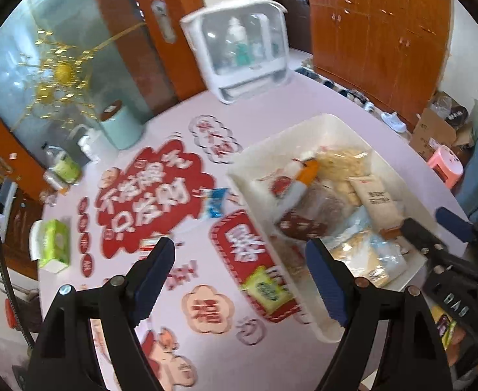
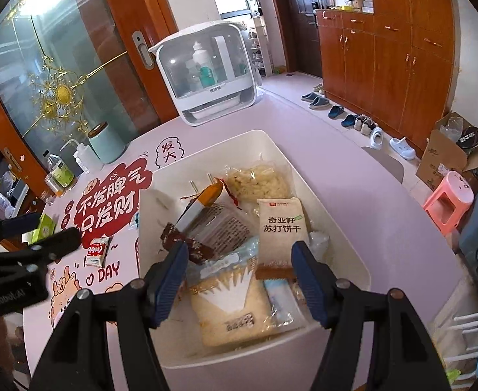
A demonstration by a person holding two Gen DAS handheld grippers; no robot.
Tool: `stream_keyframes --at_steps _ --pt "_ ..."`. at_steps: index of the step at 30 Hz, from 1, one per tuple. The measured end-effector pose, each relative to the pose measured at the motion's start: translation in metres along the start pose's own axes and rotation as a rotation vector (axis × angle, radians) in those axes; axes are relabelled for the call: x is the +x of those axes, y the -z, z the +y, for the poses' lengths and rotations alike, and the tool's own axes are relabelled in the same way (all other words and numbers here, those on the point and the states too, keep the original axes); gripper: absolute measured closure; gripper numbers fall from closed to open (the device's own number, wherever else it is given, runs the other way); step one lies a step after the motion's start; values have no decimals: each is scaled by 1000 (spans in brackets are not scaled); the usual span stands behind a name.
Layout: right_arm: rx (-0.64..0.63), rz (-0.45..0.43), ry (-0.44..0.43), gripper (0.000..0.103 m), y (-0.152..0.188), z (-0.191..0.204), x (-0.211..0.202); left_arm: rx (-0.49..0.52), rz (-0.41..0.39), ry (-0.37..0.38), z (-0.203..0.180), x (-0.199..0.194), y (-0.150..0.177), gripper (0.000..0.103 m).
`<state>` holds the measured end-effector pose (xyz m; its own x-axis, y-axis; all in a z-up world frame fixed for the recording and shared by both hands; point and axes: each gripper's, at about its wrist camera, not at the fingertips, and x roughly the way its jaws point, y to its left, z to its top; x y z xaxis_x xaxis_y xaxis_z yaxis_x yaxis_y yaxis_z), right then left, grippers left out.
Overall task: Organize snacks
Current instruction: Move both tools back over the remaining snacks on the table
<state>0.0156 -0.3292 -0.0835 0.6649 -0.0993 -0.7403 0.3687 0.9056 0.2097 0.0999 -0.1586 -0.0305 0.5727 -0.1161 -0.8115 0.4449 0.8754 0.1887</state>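
- White plastic bin (image 2: 346, 228) on the desk (image 1: 271, 114) already holds most snack packets, the soda cracker pack (image 2: 279, 228) included
- Left out: yellow-green packet (image 1: 266, 290), blue packet (image 1: 216, 200), red-white packet (image 2: 97, 251)
- Left claw (image 1: 239, 275) and right claw (image 2: 239, 278) both gape, empty

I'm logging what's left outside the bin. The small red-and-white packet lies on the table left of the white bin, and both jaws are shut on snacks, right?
Not quite. The packet does lie on the table left of the bin, but both the left gripper and the right gripper have open jaws holding nothing. Each wrist view shows its own.
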Motion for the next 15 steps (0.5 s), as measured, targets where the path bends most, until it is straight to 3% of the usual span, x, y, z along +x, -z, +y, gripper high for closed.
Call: stream_keyframes --at_steps 8,15 --pt "-12 -64 90 37 2 32 -33 -97 -94 -116 106 -53 17 18" --pt "-55 -64 91 37 5 80 -43 -121 -137 -214 204 -80 25 18"
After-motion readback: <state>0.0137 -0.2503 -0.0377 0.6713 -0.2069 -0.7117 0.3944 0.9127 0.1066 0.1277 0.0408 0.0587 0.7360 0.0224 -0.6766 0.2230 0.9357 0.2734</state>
